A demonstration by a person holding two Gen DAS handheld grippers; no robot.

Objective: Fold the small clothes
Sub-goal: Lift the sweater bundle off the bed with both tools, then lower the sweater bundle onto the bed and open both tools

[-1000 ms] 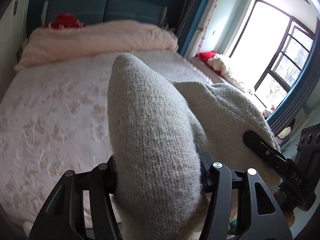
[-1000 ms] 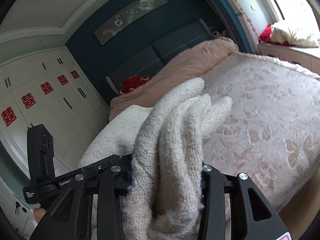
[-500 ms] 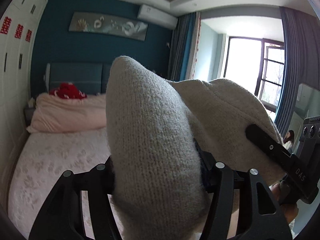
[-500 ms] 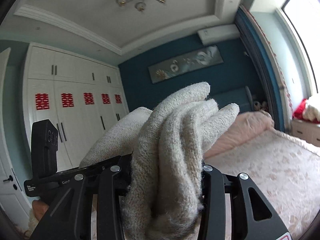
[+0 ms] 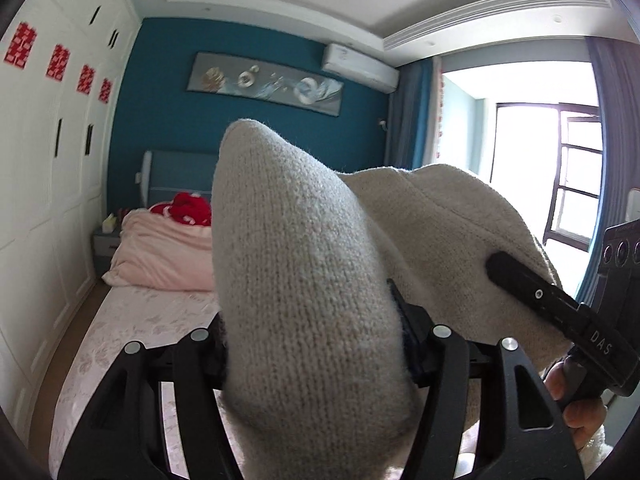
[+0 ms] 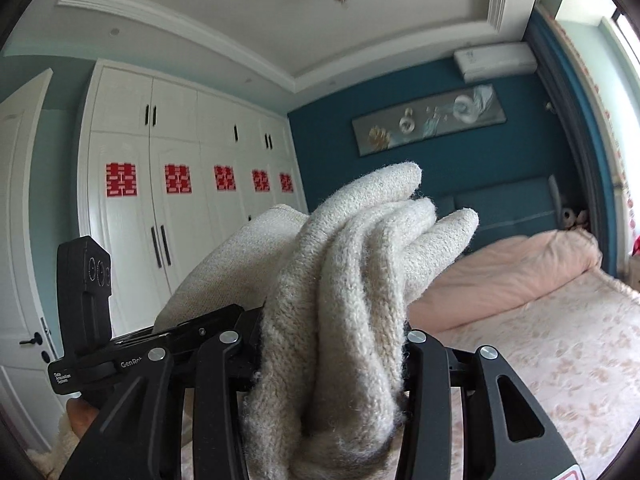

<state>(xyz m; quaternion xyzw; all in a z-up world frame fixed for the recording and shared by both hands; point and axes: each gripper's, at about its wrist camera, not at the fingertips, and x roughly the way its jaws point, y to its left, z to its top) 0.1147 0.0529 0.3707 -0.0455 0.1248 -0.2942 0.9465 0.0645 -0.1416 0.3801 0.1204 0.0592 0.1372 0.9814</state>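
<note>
A cream knitted garment (image 5: 304, 280) fills the middle of the left wrist view. My left gripper (image 5: 316, 344) is shut on a thick bunch of it. The same garment (image 6: 352, 280) shows in the right wrist view, bunched in folds, and my right gripper (image 6: 332, 352) is shut on it. Both grippers hold it up in the air, well above the bed (image 5: 132, 320). The right gripper also shows at the right of the left wrist view (image 5: 560, 304). The left gripper shows at the left of the right wrist view (image 6: 132, 360). The garment's hanging lower part is hidden.
The pink patterned bed (image 6: 560, 352) lies below and ahead, with a pink folded duvet (image 5: 160, 256) at its head. White wardrobes (image 6: 180, 208) line the left wall. A window (image 5: 568, 176) is at the right.
Both grippers have lifted and tilted upward with the garment. The views went from looking down on the bed to showing the walls and ceiling. Both grips are unchanged.
</note>
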